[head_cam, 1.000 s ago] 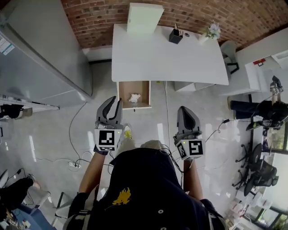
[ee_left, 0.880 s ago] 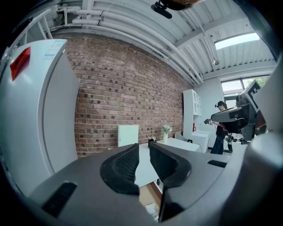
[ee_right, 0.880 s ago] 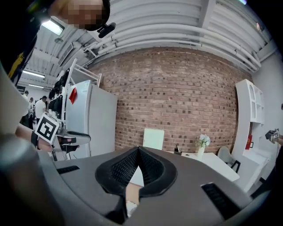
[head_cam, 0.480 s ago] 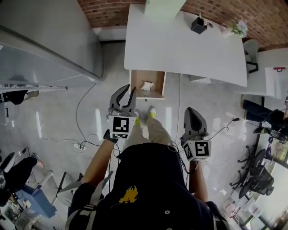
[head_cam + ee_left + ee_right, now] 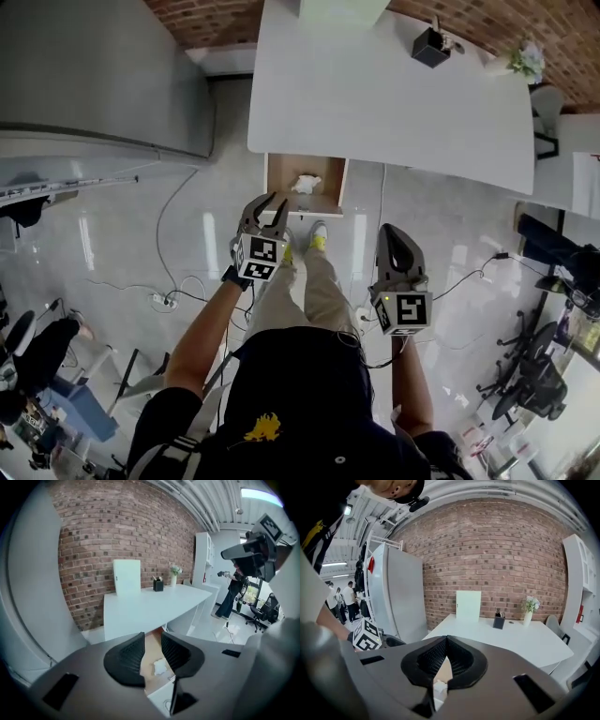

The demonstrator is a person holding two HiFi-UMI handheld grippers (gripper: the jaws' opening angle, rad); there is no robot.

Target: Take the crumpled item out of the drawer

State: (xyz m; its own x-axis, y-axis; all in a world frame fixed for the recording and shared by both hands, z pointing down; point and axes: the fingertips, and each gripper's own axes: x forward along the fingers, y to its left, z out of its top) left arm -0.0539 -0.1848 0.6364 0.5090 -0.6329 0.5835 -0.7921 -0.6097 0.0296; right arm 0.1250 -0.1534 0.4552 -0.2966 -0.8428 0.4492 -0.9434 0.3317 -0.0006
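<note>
Reach step, I judged. The crumpled item (image 5: 306, 184) lay untouched in the middle of the open drawer (image 5: 277, 178). The left tool (image 5: 269, 204), its empty jaws just opening wider, hung near the drawer's front edge. The right tool (image 5: 394, 229) was closed and empty. Next, the left tool needed to drop astride the item.

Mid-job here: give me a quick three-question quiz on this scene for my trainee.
1. True or false: the drawer is shut.
2. Where is the crumpled item? A) on the desk B) in the drawer C) on the floor
3. Which hand-held gripper has its jaws apart?
Key: 1 false. 2 B. 3 the left hand-held gripper; its jaws have just been opening, holding nothing. The right hand-held gripper is shut.
</note>
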